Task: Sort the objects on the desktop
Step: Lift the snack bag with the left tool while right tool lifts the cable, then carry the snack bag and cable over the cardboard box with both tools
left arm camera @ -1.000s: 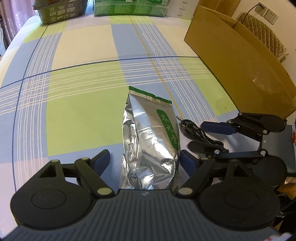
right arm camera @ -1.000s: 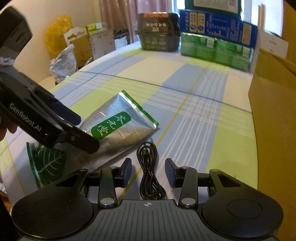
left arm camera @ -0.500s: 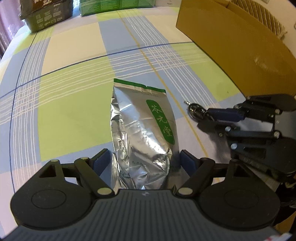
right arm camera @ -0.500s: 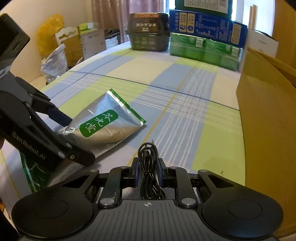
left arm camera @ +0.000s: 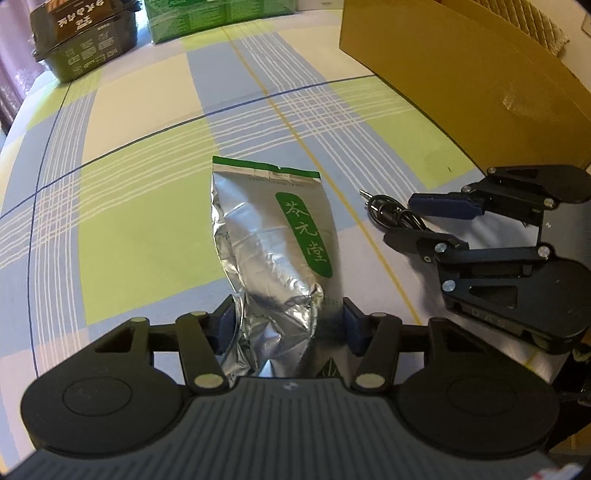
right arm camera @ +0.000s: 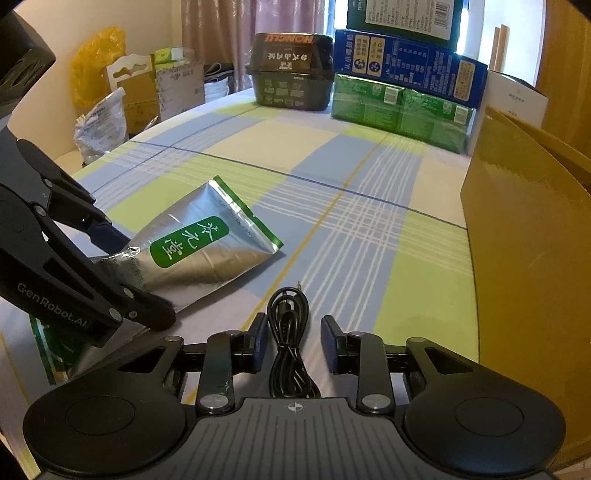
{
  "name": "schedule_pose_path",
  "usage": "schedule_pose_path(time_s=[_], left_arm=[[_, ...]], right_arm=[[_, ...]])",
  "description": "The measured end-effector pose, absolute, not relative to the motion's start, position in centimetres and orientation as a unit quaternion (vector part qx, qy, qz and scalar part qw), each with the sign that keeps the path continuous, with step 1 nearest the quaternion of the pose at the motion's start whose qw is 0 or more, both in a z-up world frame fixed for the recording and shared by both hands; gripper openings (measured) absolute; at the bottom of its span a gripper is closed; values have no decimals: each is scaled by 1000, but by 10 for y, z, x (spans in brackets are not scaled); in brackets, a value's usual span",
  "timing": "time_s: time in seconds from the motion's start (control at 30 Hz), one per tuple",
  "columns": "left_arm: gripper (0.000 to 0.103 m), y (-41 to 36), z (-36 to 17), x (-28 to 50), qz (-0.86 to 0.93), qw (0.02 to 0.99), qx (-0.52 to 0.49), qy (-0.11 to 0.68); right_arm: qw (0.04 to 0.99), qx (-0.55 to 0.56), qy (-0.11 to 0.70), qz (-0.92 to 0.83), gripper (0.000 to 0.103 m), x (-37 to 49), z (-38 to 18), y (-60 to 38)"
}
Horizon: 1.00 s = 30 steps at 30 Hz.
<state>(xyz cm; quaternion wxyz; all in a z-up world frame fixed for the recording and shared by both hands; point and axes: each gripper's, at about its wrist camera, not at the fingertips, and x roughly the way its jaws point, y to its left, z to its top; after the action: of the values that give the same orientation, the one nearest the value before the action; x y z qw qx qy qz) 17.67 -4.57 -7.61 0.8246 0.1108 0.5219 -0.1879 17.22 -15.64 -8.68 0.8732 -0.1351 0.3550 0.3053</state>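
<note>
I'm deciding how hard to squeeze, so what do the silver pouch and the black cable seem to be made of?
Silver pouch: looks like metallised foil film, shiny, with sharp crinkles and a printed green label. Black cable: probably rubber or plastic sheathed, smooth and slightly glossy, bending in soft loops, with a small metal plug tip.

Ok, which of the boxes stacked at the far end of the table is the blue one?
The blue box is the middle of the stack: it lies on the green packs with a dark green box on top. The brown-lidded container stands left of them.

Two low, close wrist views, shared foil pouch (left arm camera: 273,236).
</note>
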Motion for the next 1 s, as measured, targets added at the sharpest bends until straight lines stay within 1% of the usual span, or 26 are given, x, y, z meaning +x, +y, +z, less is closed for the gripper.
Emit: schedule_pose_path(time_s=[0.23,0.27,0.47,0.63,1.0], left_arm=[[49,-41,-75,178,-187,828,97,520],[48,-40,-74,178,-187,828,96,520],[45,-39,-73,178,-181,831,88,519],[43,-38,-72,176,-178,831,82,521],[42,-36,-54,167,-174,838,59,513]], right_arm=[[874,-122,352,313,27,179,-88,-155],[873,-121,353,313,22,179,-88,-155],[873,-115,357,311,19,175,-86,-155],[878,-98,358,303,18,173,-80,-161],[887,-60,354,292,18,170,-63,-173]])
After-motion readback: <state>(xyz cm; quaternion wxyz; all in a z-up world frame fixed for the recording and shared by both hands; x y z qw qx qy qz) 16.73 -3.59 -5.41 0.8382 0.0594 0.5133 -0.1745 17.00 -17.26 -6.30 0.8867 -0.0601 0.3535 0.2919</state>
